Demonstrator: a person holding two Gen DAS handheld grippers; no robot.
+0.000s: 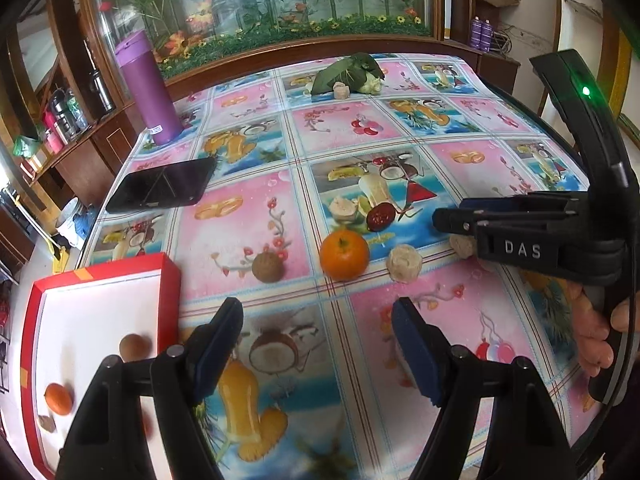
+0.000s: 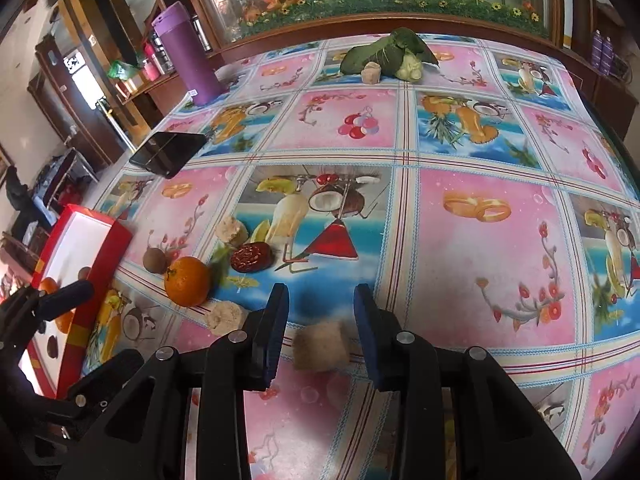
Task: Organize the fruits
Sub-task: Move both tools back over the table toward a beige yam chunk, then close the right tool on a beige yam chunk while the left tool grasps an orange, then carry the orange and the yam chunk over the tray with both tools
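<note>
My left gripper [image 1: 316,344] is open and holds nothing, hovering over the tablecloth just right of the red box [image 1: 170,280]. An orange [image 1: 59,399] and a brown round fruit [image 1: 134,347] lie in the box. On the cloth ahead are an orange [image 1: 344,255], a brown fruit [image 1: 268,267], a red date [image 1: 380,216] and a beige lump [image 1: 404,264]. My right gripper [image 2: 322,320] straddles a beige chunk [image 2: 320,346] that rests on the table, with a gap showing on each side of it. The right gripper [image 1: 448,222] enters the left wrist view from the right.
A black phone [image 1: 160,188] and a purple tumbler [image 1: 148,88] stand at the left of the table. A cauliflower under a green leaf [image 2: 400,56], with a beige lump [image 2: 370,72] beside it, sits at the far edge against a wooden display cabinet. A hand [image 1: 596,340] grips the right tool.
</note>
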